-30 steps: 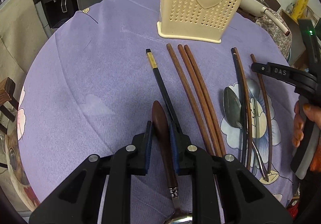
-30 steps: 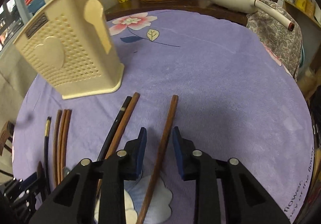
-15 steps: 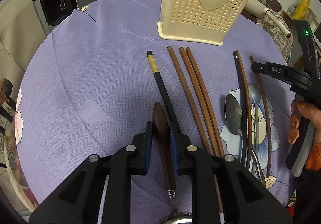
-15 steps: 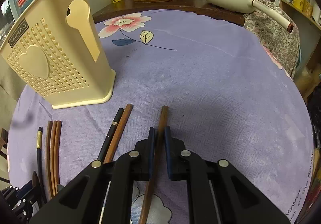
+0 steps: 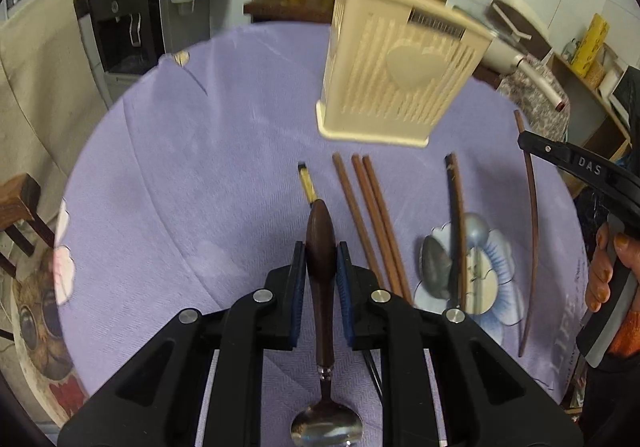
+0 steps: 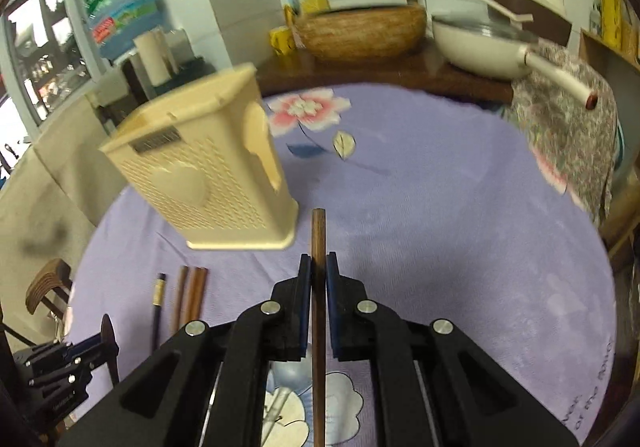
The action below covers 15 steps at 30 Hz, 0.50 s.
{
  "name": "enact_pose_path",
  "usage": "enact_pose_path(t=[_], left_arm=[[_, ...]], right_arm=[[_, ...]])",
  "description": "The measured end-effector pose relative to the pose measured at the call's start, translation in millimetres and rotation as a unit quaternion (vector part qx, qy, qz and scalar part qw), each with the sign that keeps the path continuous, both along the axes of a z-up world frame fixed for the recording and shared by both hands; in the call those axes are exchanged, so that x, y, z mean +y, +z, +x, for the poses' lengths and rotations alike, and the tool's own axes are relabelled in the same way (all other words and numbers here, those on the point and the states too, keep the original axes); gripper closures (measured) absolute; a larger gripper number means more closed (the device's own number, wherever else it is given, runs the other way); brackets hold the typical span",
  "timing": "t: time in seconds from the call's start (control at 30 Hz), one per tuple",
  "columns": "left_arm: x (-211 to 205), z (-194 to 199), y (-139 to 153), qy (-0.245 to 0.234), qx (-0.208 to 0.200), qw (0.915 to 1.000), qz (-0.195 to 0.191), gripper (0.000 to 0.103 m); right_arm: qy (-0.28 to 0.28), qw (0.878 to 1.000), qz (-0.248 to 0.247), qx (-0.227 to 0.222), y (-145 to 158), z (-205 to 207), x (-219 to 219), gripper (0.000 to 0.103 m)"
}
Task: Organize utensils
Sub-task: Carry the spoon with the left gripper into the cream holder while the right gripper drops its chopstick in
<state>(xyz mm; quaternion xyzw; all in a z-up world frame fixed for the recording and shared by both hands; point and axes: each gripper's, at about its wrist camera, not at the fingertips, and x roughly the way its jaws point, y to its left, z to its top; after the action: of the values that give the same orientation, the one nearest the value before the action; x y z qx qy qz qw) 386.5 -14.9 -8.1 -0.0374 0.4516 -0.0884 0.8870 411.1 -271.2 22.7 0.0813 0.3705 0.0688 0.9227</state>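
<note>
My left gripper (image 5: 321, 267) is shut on the dark wooden handle of a spoon (image 5: 320, 247) and holds it above the purple tablecloth, bowl end toward the camera. My right gripper (image 6: 319, 275) is shut on a brown chopstick (image 6: 319, 243), also lifted; it shows in the left wrist view (image 5: 532, 231) too. The cream perforated utensil holder (image 5: 396, 87) stands upright at the far side of the table, also in the right wrist view (image 6: 212, 183). Three brown chopsticks (image 5: 368, 215), a black gold-tipped chopstick (image 5: 306, 181), a dark pair (image 5: 456, 215) and two metal spoons (image 5: 438, 267) lie on the cloth.
The round table (image 5: 180, 175) has a purple flowered cloth. Behind it a wooden counter holds a wicker basket (image 6: 360, 31) and a white pan (image 6: 480, 43). A water dispenser (image 5: 120, 35) stands at the left, a wooden chair (image 5: 20, 207) by the table edge.
Both grippers have risen from the cloth with their loads: the left lifted the wooden-handled spoon, the right lifted the brown chopstick. The holder now looks farther below and is motion-blurred.
</note>
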Motion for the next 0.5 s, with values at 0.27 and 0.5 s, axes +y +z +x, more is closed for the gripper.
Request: enact_pose_path(t=[0.27,0.5], left_arm=[[18,-23,58,0.006,-0.071,0.9973,-0.015,0.088],[19,-33,73,0.01,-0.097,0.9952,-0.003,0.088]], right_arm=[[0.027,0.995,-0.015,-0.094,70,-42,-10,0.096],[0.04,0.992,-0.028,-0.112,86,-56,-16,0.096]])
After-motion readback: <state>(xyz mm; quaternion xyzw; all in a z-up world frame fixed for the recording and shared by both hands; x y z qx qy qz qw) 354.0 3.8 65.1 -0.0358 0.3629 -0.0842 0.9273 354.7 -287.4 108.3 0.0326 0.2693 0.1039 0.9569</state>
